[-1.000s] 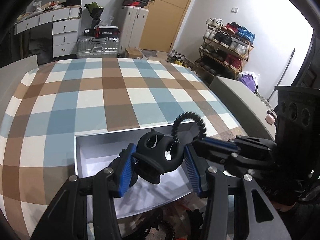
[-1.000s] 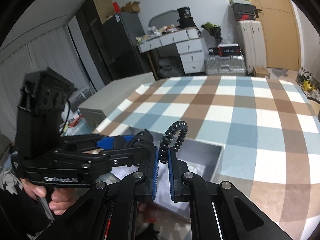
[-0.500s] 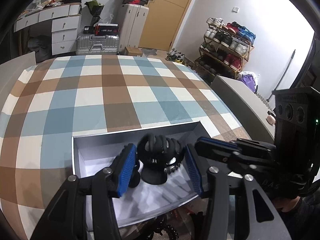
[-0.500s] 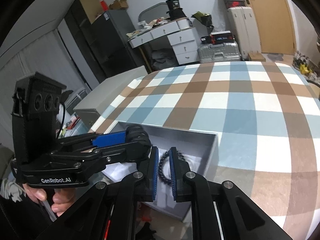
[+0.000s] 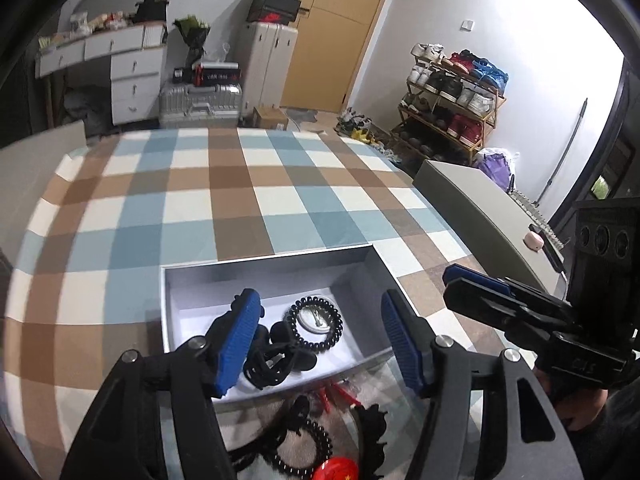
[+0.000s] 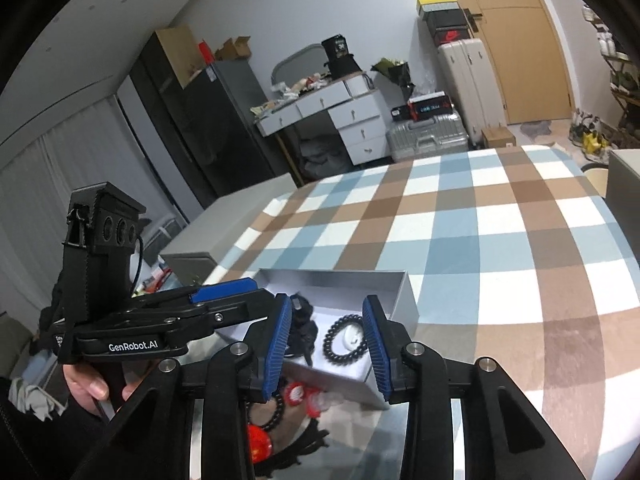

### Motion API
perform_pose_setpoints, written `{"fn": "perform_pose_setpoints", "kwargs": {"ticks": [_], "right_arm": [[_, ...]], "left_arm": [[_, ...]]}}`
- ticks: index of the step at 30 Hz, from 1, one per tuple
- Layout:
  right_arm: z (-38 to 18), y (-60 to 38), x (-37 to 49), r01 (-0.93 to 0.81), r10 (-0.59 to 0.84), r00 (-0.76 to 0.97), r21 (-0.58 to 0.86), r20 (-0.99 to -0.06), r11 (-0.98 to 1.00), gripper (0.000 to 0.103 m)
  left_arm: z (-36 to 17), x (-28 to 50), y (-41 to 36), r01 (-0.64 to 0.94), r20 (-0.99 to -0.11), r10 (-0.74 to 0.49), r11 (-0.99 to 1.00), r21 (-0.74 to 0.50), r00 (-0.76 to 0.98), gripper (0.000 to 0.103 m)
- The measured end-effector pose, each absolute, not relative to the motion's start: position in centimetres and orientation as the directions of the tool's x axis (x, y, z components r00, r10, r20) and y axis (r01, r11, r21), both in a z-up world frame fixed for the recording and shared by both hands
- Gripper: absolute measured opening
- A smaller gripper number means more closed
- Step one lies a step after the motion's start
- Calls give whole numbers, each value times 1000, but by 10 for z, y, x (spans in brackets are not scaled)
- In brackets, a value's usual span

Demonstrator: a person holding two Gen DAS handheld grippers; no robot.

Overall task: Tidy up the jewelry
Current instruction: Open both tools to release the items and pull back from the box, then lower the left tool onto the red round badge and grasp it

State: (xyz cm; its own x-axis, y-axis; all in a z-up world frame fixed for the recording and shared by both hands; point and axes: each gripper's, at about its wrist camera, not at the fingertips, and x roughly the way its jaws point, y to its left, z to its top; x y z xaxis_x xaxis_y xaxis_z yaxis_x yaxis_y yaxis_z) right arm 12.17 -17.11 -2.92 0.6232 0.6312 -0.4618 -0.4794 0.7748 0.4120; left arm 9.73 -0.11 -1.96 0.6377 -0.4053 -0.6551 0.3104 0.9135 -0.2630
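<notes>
An open grey box (image 5: 272, 268) (image 6: 404, 304) stands on the checked tablecloth. In it lie a black coil hair tie (image 5: 316, 322) (image 6: 346, 338) and a black hair clip (image 5: 276, 356) (image 6: 302, 324) beside it. My left gripper (image 5: 320, 344) hovers over the box's near side; its jaws are opening and its blue pads touch nothing. My right gripper (image 6: 328, 346) is also opening, with empty air between its pads and the coil tie seen beyond them. Each gripper shows in the other's view: the right gripper (image 5: 456, 286) is beside the box, and the left gripper (image 6: 240, 304) is at the box's left.
In front of the box lies a loose pile: another black coil tie (image 5: 304, 440), a red round piece (image 5: 332, 470) (image 6: 260, 440) and dark beads. The checked cloth (image 5: 240, 200) stretches beyond the box. A hand (image 6: 88, 388) holds the left gripper's handle.
The left gripper let go of the black clip and the right one let go of the coil tie; both now lie in the box. Both grippers opened and drew back.
</notes>
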Motion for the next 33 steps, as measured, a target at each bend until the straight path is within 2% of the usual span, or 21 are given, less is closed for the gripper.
{"fn": "perform_pose_setpoints", "kwargs": {"ticks": [4,6,11,15,21,23,30,33], "right_arm": [[-23,-172,105,-486,624,641,393,-447,781,49],[-20,-173,96,-490,621,654,382,-433,783,60],[-15,-169,72,-513,607,677,325,-416,795,65],[-18,-168,53,-515,595,694,298,-405,804,75],[-29,-165,35,-523,578,708,249,-405,815,89],[-37,-163,30,-525,570,717,226,-402,820,93],[-59,-158,25,-517,551,693,212,-464,829,97],[-64,-157,19,-521,549,685,206,-478,829,103]], "left_arm": [[-12,85,1,302,-639,-384,923,-239,666,67],[-9,78,3,294,-632,-374,927,-233,679,67],[-8,62,4,267,-627,-330,943,-197,706,70],[-16,50,6,243,-641,-315,949,-202,699,80],[-40,40,13,197,-691,-301,953,-229,657,80],[-52,39,13,210,-714,-337,941,-264,613,80],[-84,27,9,204,-783,-319,947,-246,534,80],[-89,24,7,198,-795,-298,954,-227,528,80]]}}
